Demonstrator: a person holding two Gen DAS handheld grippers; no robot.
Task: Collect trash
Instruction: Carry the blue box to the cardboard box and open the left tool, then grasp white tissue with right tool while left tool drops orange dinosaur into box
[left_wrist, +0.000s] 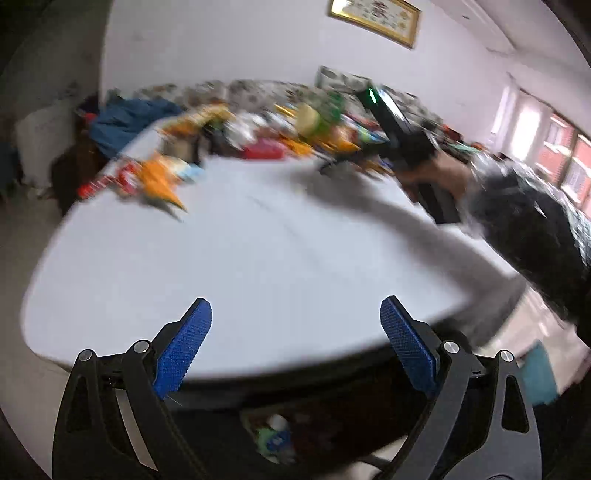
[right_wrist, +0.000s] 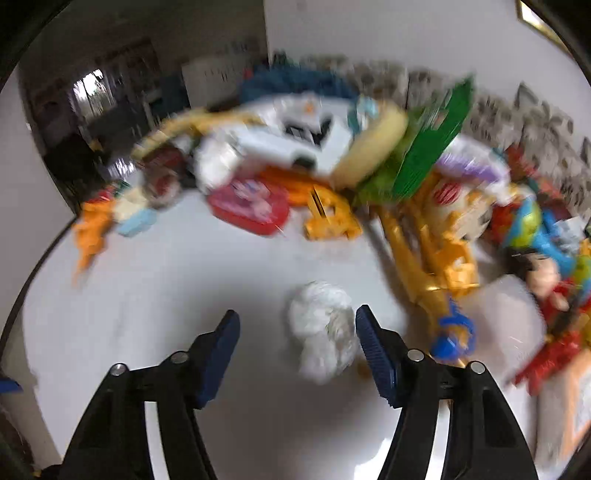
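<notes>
A crumpled white wad of tissue (right_wrist: 325, 325) lies loose on the pale desk (right_wrist: 166, 295), soft and irregular in outline, with folds and puffed lobes blurred by motion. It sits alone on a bare stretch of the surface, apart from the heap of coloured toys (right_wrist: 332, 166) crowding the far side. In the right wrist view it lies nearer the right-hand blue finger (right_wrist: 375, 349) than the left one, just beside that finger; whether they touch cannot be told. Just off its lower right edge a small brownish scrap (right_wrist: 364, 369) lies on the desk, too blurred to identify.
</notes>
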